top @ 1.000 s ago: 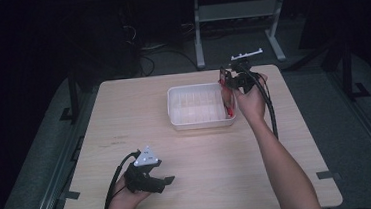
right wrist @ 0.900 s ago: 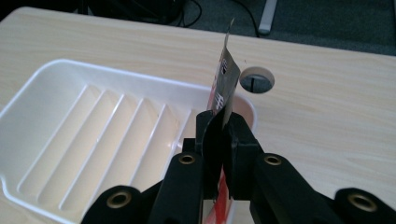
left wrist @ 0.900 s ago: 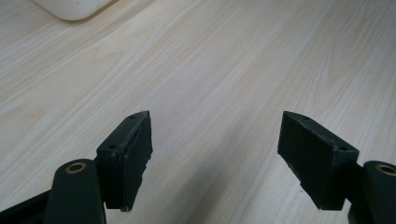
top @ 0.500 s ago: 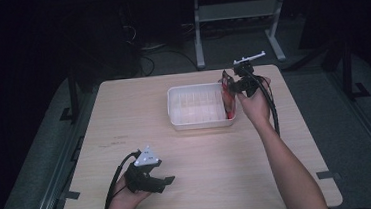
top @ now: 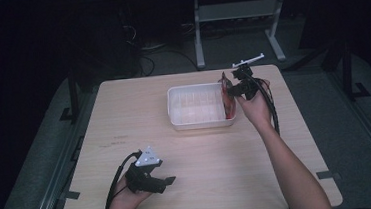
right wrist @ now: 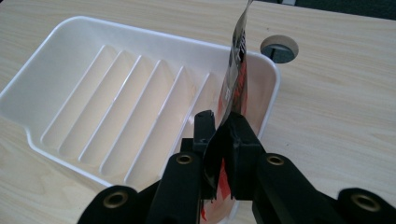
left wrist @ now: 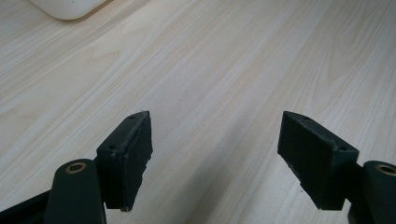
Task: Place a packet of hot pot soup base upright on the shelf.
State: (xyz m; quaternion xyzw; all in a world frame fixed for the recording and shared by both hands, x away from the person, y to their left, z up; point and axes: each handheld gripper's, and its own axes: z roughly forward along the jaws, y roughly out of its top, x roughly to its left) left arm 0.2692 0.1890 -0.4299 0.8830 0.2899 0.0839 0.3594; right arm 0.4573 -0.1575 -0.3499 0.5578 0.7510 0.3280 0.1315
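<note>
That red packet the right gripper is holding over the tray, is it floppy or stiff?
Probably thin and light: the red packet stands edge-on, pinched flat by the right gripper. It curves slightly, so likely flexible film, perhaps slippery given its glossy sheen above the white tray.

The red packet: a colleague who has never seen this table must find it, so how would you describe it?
On the wooden table a white ribbed tray sits toward the far side. At the tray's right end the right gripper pinches a thin, glossy packet standing on edge, red with black and white print. It is the one coloured thing on the table.

Tray [top: 174,110] w/ upright packet [top: 228,101] blocks far right; rest of table [top: 123,109] open.
</note>
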